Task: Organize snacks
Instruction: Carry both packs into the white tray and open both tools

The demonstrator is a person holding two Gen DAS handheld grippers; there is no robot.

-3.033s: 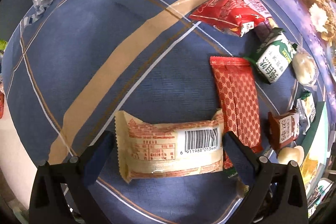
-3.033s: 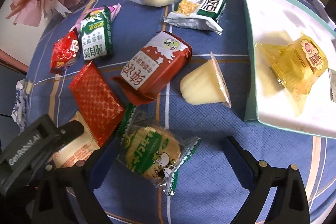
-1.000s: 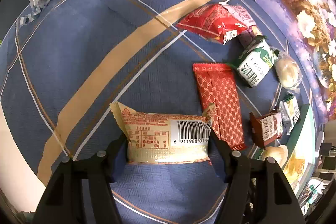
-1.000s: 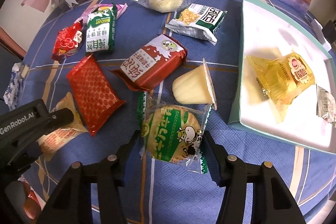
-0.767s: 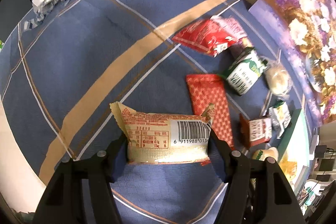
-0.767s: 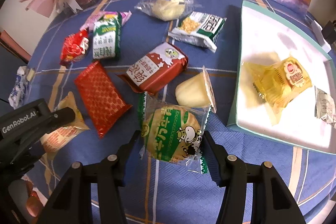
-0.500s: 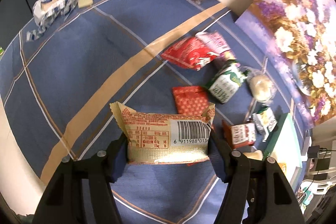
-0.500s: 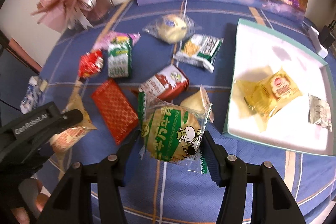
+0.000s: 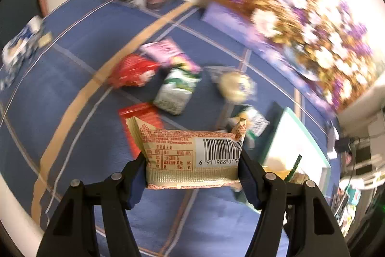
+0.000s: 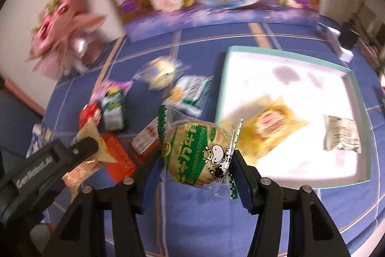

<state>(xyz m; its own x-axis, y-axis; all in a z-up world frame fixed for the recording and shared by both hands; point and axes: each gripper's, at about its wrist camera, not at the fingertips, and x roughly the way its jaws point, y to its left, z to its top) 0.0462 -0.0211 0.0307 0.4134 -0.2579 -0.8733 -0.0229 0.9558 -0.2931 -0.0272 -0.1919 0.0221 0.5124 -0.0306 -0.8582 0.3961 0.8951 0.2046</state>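
Left wrist view: the left gripper (image 9: 192,168) is clenched on the cream snack packet (image 9: 192,155), barcode side up, a pad pressed against each end. A second ago the packet lay on the blue tablecloth (image 9: 72,78); now it hangs clear above it, and the loose snacks look smaller and blurred below, among them a red packet (image 9: 134,71) and a green-and-white biscuit pack (image 9: 175,93). The white tray (image 9: 298,136) has come into view at the right edge. Right wrist view: the right gripper (image 10: 196,160) grasps the round green cow-print biscuit pack (image 10: 195,155) between its pads, likewise raised off the cloth since a second ago. Behind it the tray (image 10: 276,78) now fills more of the frame, with a yellow packet (image 10: 269,127) and a small silvery packet (image 10: 341,134) already inside. The left gripper shows at the lower left, carrying its packet alongside. Both pickups look complete; the job now appears to be carrying the two snacks over the tray's rim and setting them down in free space beside what is there.
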